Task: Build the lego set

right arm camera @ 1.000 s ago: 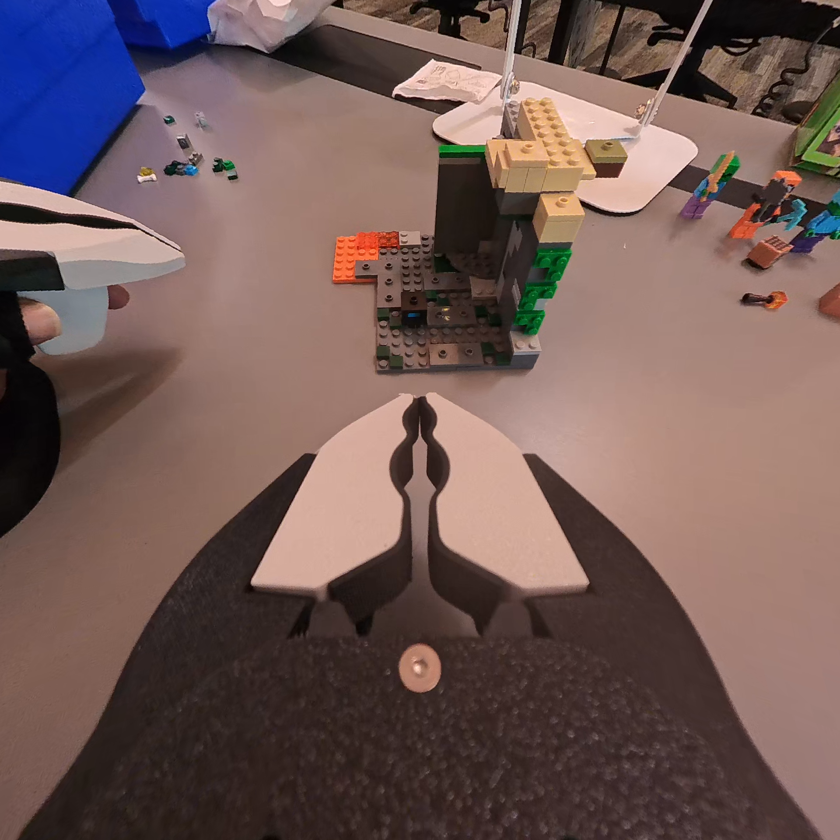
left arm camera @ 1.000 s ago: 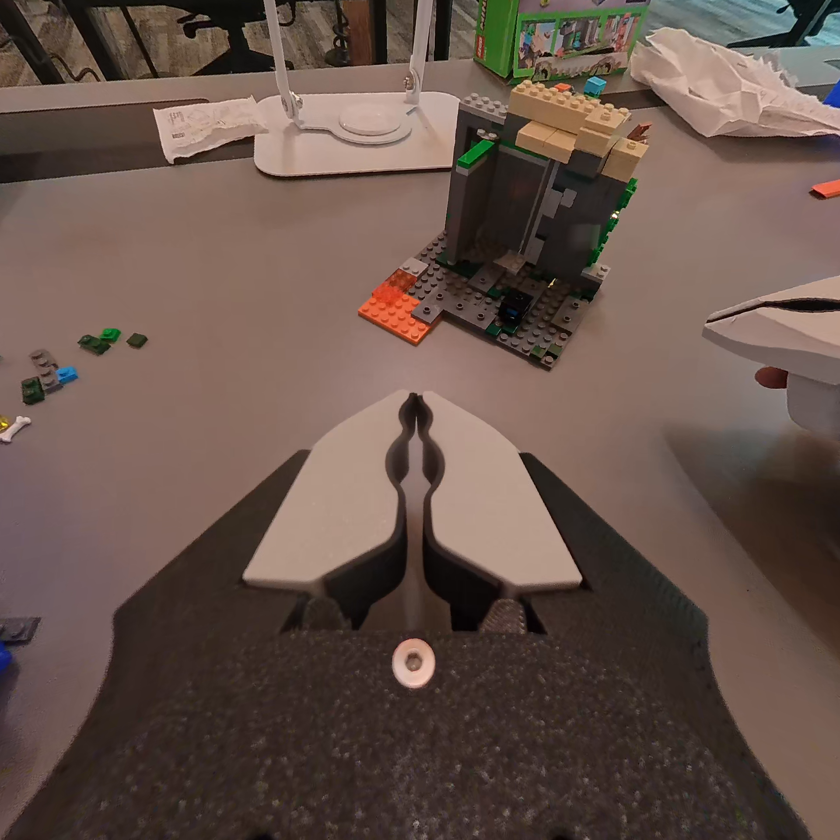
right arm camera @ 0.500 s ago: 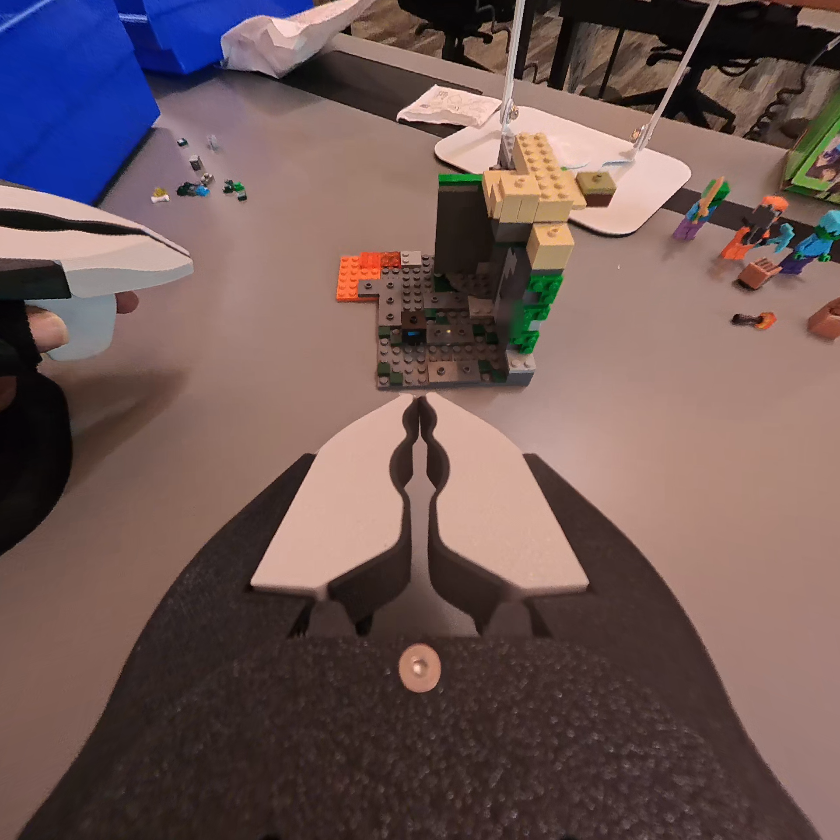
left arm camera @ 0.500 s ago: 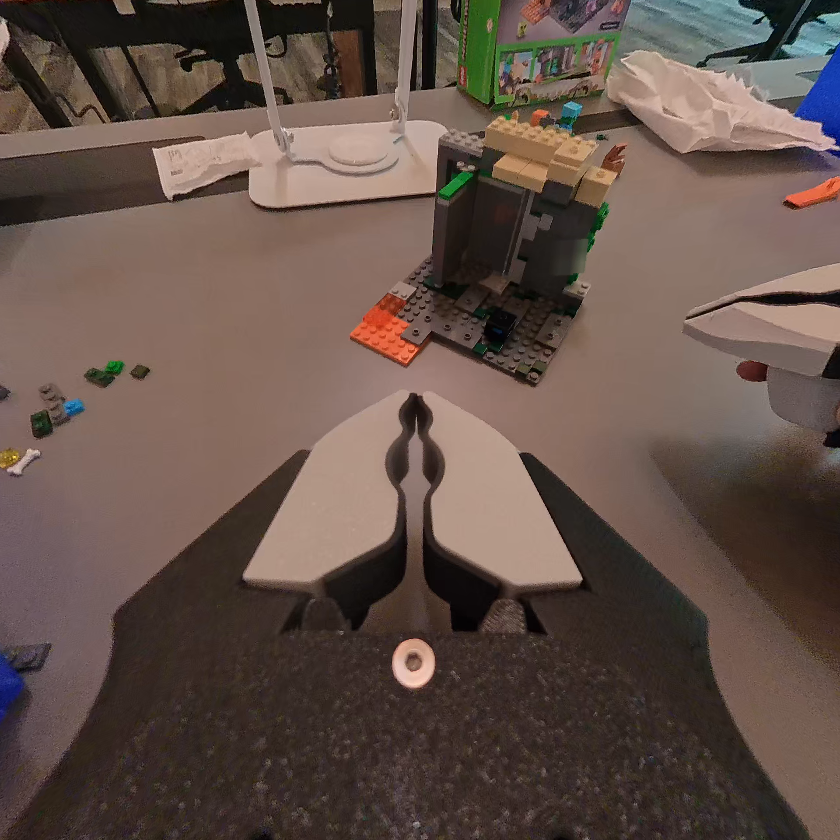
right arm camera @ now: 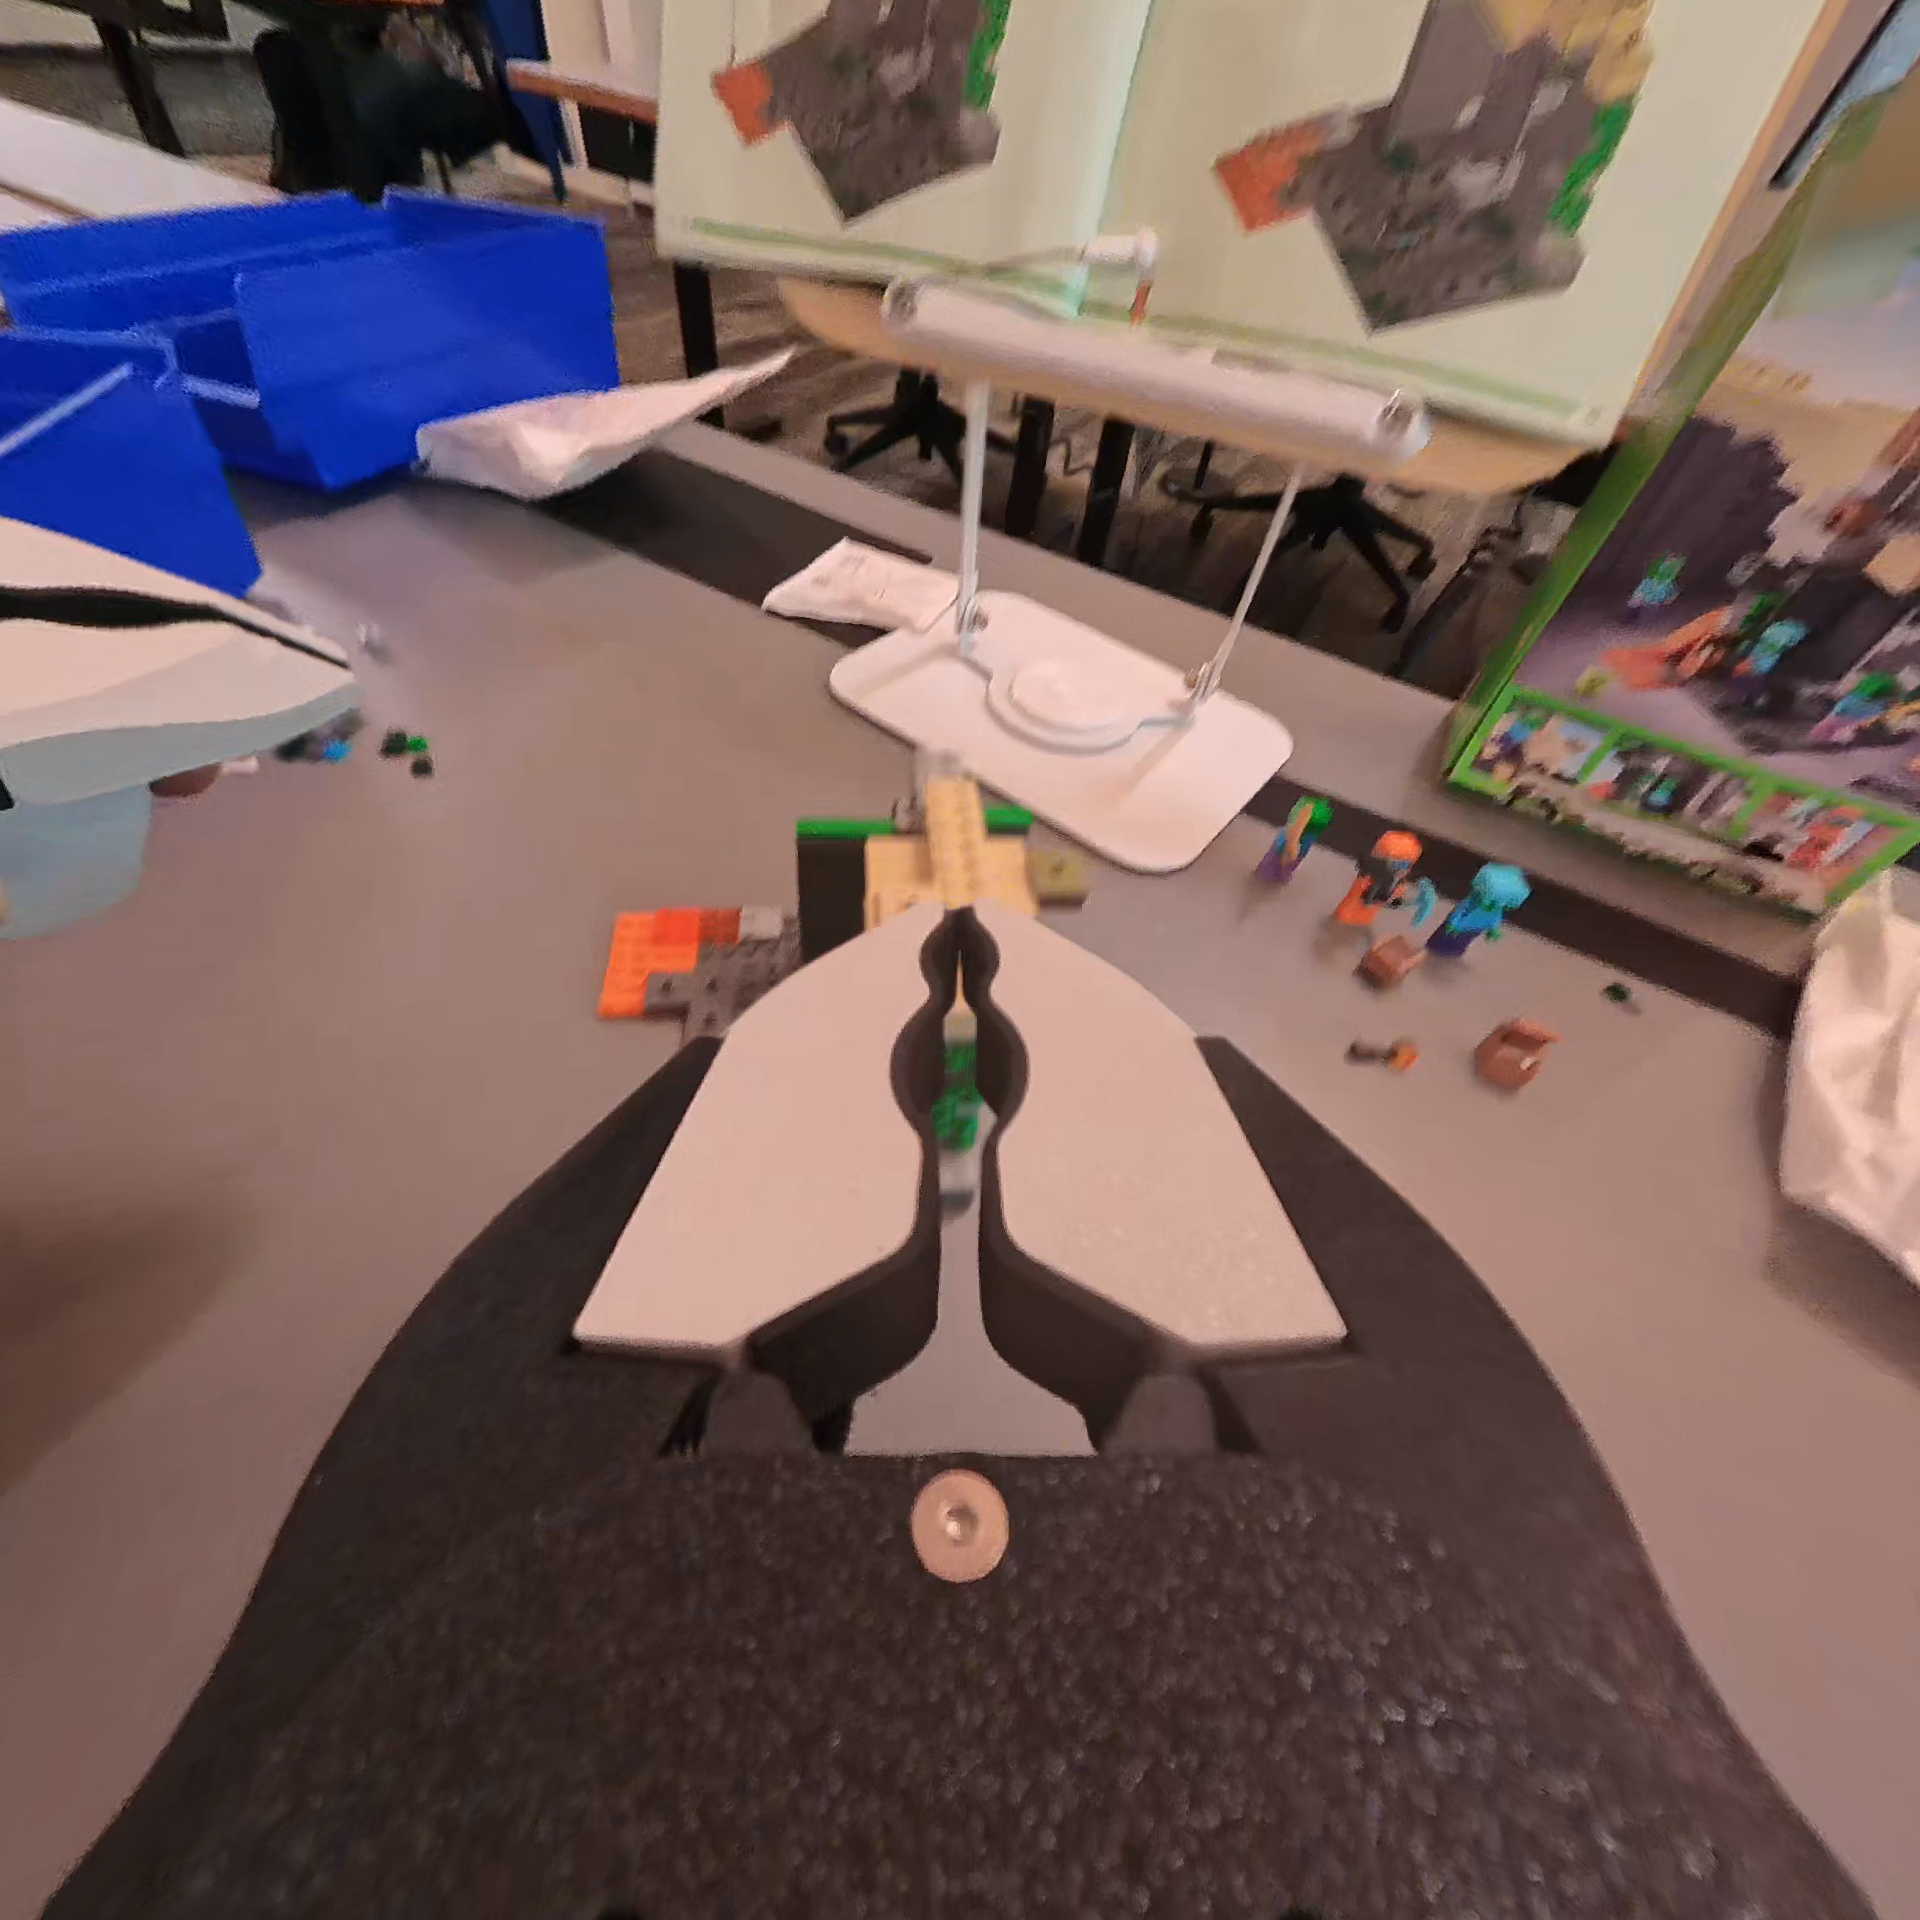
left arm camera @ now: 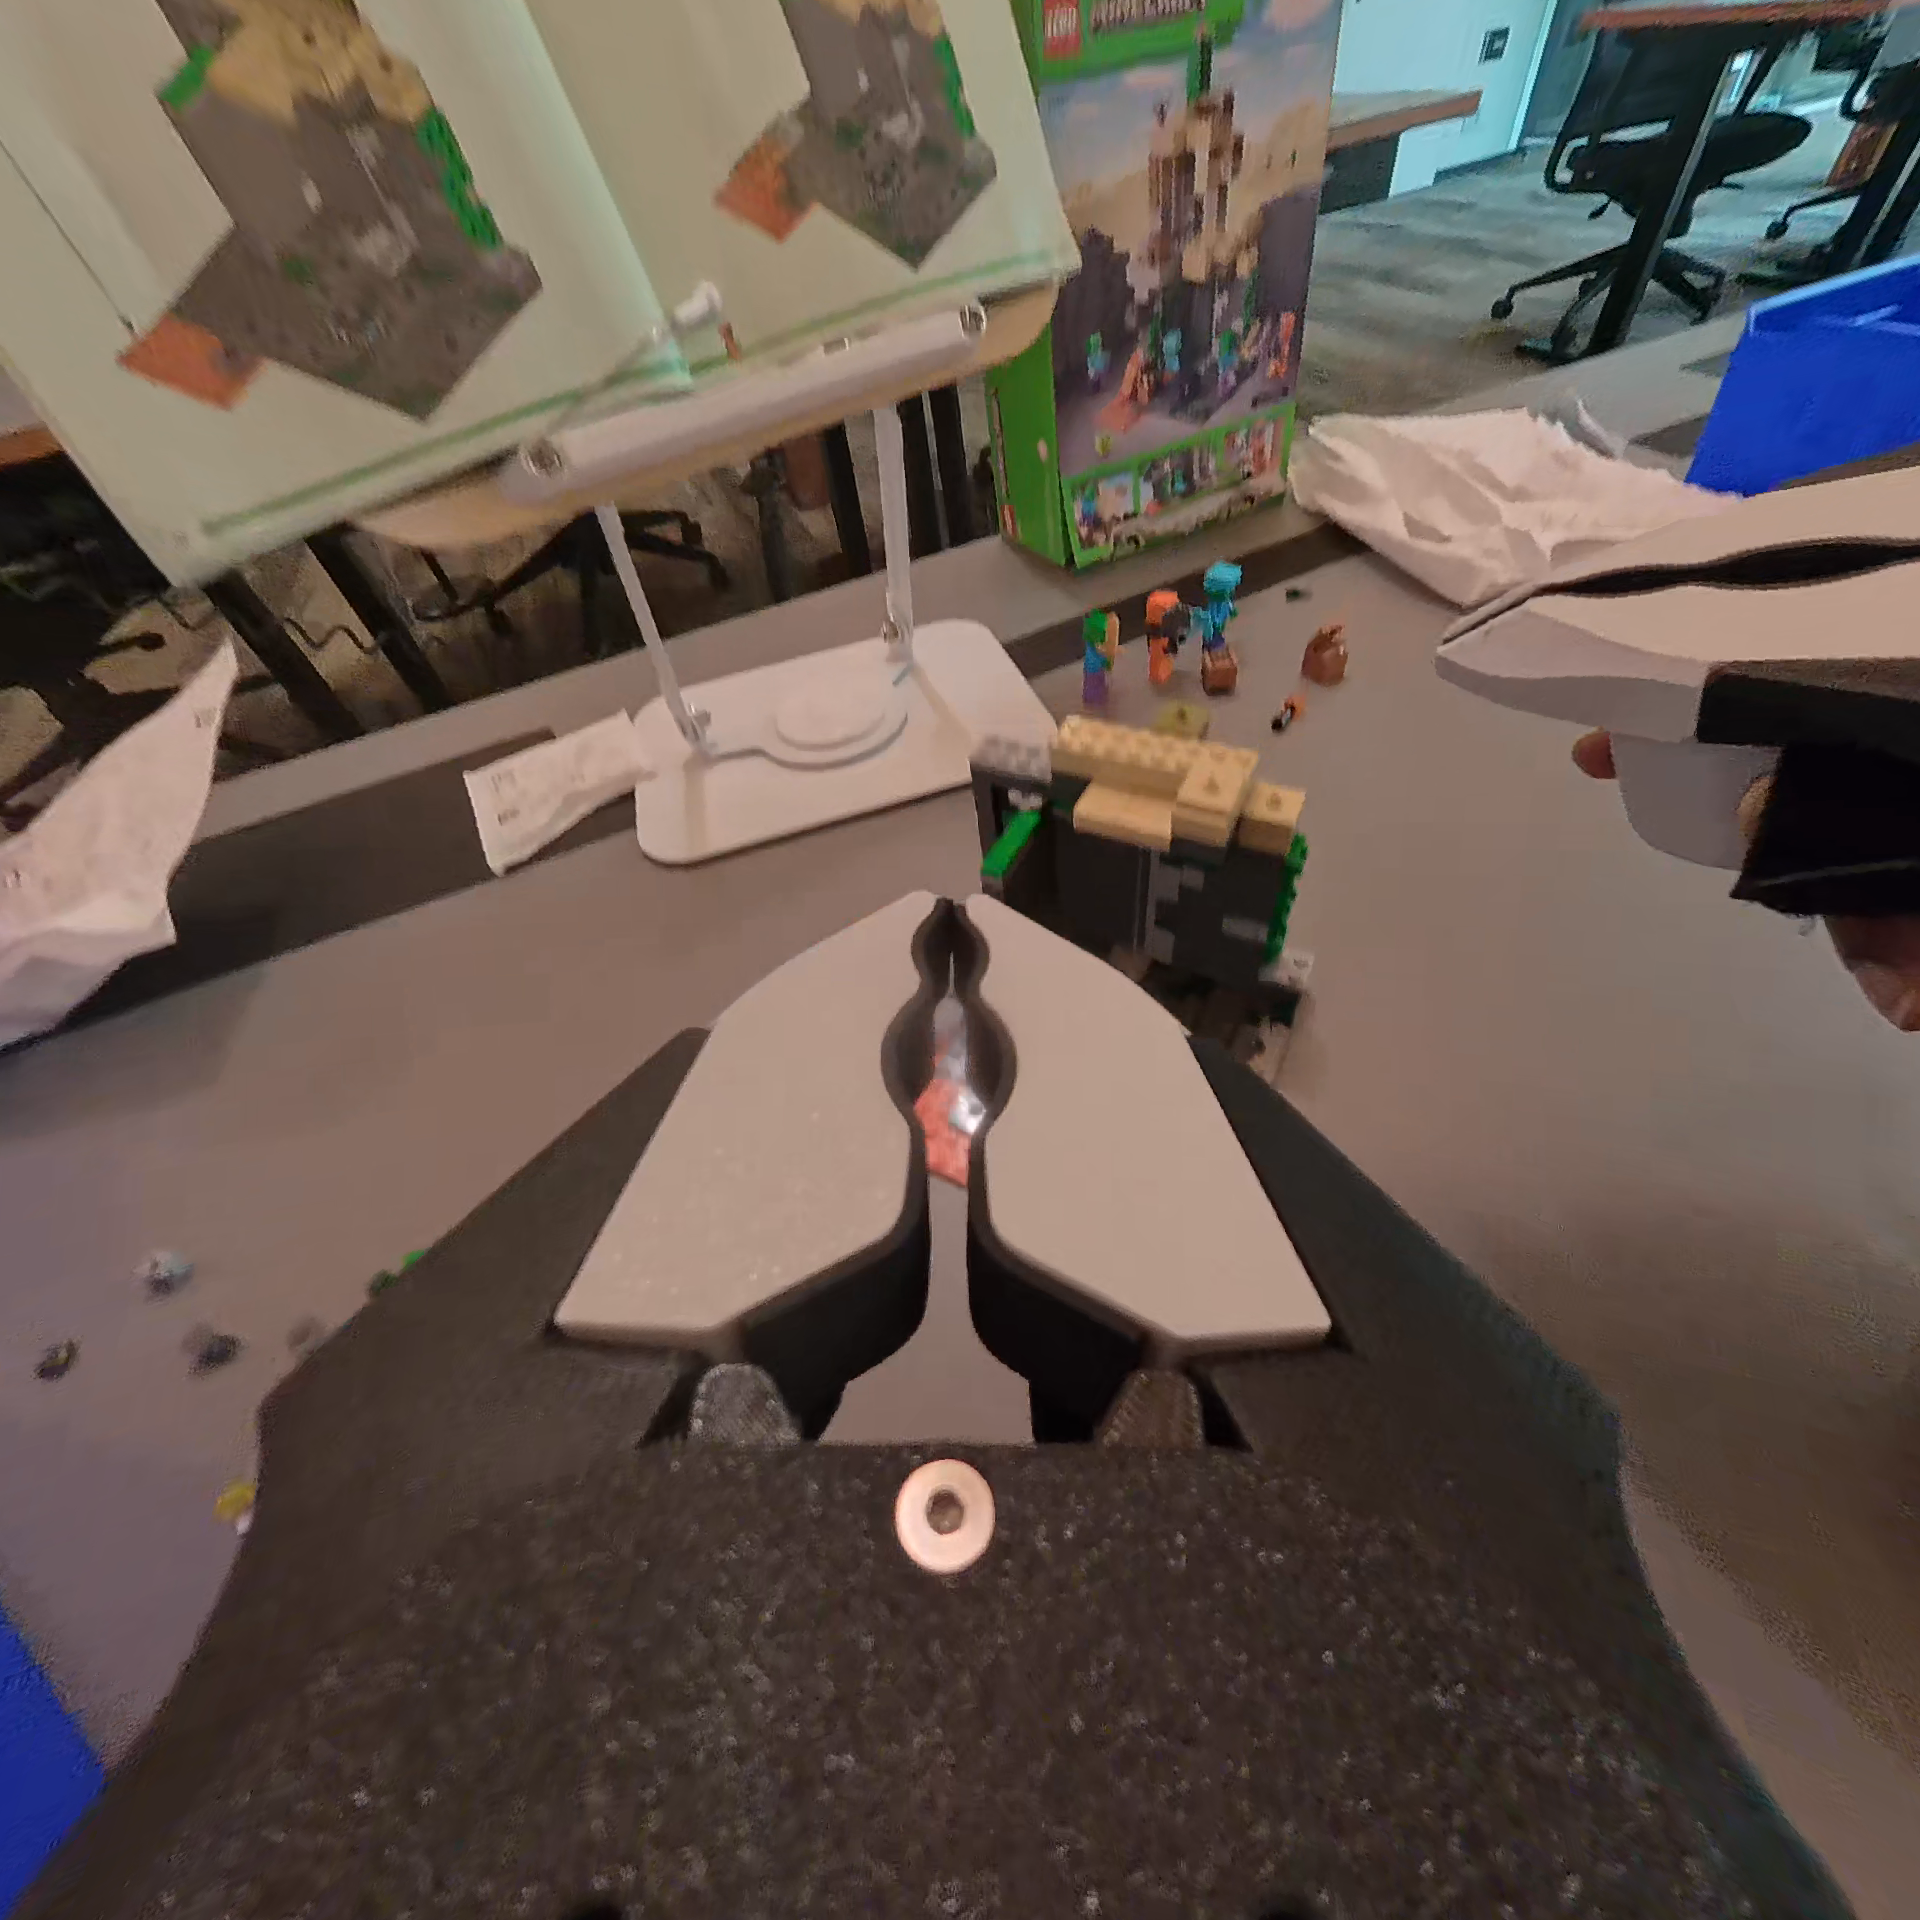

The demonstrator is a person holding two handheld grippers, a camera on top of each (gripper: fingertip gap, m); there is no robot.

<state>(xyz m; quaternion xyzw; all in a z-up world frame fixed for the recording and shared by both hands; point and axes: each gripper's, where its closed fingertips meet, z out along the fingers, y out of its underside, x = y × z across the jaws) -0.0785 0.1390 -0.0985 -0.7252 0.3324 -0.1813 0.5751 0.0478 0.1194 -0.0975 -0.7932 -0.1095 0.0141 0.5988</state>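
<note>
The left tongs (left arm camera: 951, 909) are closed, tips meeting, with nothing held between them. They hover above the grey desk (left arm camera: 416, 1039), directly in front of the partly built lego model (left arm camera: 1153, 852), whose tan bricks cap dark grey walls with green trim. An orange plate section of the model shows through the gap between the fingers. Behind the model stands a white document stand (left arm camera: 821, 748) carrying the open instruction booklet (left arm camera: 499, 208). Right of the stand, three minifigures (left arm camera: 1158, 639) stand before the green set box (left arm camera: 1164, 281). Small loose pieces (left arm camera: 166, 1320) lie at the left. The right tongs (left arm camera: 1475, 649), also closed, enter from the right edge.
</note>
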